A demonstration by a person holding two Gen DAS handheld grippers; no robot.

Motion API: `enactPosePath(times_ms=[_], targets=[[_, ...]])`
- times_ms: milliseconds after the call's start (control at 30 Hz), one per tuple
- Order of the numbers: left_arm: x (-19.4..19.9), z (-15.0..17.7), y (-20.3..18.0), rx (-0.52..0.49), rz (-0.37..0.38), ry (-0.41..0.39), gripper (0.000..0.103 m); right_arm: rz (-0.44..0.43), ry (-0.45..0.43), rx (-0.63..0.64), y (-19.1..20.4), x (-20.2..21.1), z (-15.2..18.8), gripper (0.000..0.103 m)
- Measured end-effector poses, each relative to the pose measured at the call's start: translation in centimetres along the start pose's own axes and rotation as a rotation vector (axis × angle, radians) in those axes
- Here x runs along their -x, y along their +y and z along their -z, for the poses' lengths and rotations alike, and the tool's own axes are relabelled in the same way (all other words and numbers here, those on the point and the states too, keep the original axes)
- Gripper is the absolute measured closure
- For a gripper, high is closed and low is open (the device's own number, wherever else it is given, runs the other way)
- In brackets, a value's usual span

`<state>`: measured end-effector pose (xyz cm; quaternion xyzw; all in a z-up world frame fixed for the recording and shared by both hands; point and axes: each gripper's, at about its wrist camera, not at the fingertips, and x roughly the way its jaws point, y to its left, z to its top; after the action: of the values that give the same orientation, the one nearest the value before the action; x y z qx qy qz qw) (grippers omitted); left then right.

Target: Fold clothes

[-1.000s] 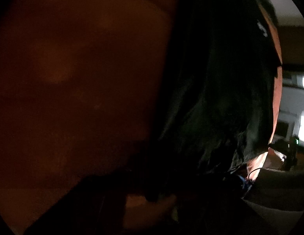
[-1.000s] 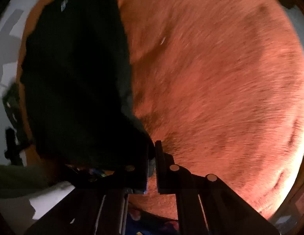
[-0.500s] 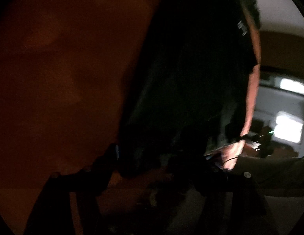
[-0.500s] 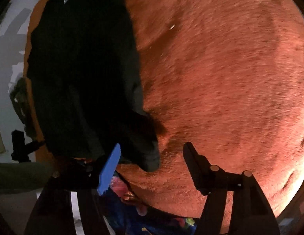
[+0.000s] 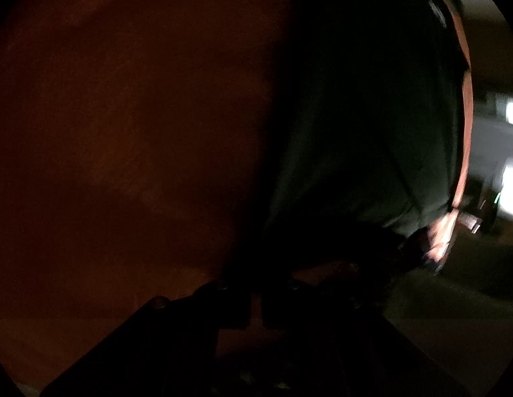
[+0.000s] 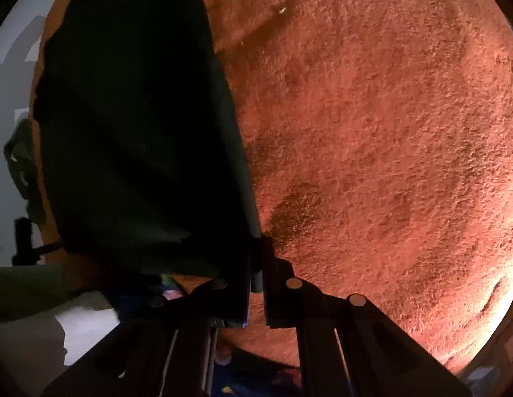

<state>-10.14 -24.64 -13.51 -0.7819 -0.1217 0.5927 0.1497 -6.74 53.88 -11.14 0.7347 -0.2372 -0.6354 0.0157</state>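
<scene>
A dark green garment [image 6: 134, 132] lies on a fuzzy orange blanket [image 6: 372, 132], with a small white print near its far end. My right gripper [image 6: 256, 258] is shut on the garment's near right edge. In the very dark left wrist view the same garment [image 5: 362, 132] fills the right half. My left gripper [image 5: 255, 297] is shut, with the garment's near corner between its jaws, dimly seen.
The orange blanket [image 5: 124, 132] covers the whole surface. A white wall [image 6: 11, 76] and a dark stand [image 6: 23, 241] are beyond its left edge. Bright windows [image 5: 511, 182] and dim furniture show at the far right in the left wrist view.
Both grippers were open half a second ago and have closed on the garment's near edge. The garment now looks pulled flatter and straighter along its right edge.
</scene>
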Motion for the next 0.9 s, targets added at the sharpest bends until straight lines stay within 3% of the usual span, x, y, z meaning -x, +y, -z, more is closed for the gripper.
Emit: enactPosePath(times_ms=[200, 233, 300, 467, 533, 667, 733, 800, 900], targets=[[0.0, -0.4, 1.4, 0.076, 0.073, 0.021, 0.095, 0.006, 0.004, -0.015, 2.0, -0.3, -1.1, 0.097], [0.2, -0.6, 1.6, 0.086, 0.082, 0.03, 0.094, 0.005, 0.013, -0.019, 2.2, -0.3, -1.3, 0.089], [1.2, -0.9, 1.8, 0.08, 0.067, 0.025, 0.094, 0.009, 0.026, -0.031, 2.7, -0.2, -1.9, 0.077], [6.2, -2.9, 0.9, 0.042, -0.001, -0.087, 0.091, 0.033, -0.068, -0.018, 5.0, 3.0, -4.5, 0.077], [8.6, -4.9, 0.2, 0.03, -0.009, -0.153, 0.086, 0.036, -0.119, 0.015, 6.6, 4.1, -7.3, 0.077], [13.1, -11.0, -2.0, -0.086, -0.039, -0.268, 0.071, 0.04, -0.225, 0.085, 10.0, 6.3, -13.5, 0.076], [13.4, -13.8, -4.9, -0.141, -0.051, -0.313, 0.065, 0.019, -0.308, 0.102, 11.4, 7.3, -17.6, 0.068], [14.4, -16.8, -6.7, -0.189, -0.045, -0.356, 0.06, -0.027, -0.384, 0.086, 9.6, 8.1, -21.2, 0.06], [12.5, -20.9, -10.9, -0.205, 0.02, -0.4, 0.052, -0.168, -0.445, -0.033, 2.7, 8.0, -25.4, 0.06]])
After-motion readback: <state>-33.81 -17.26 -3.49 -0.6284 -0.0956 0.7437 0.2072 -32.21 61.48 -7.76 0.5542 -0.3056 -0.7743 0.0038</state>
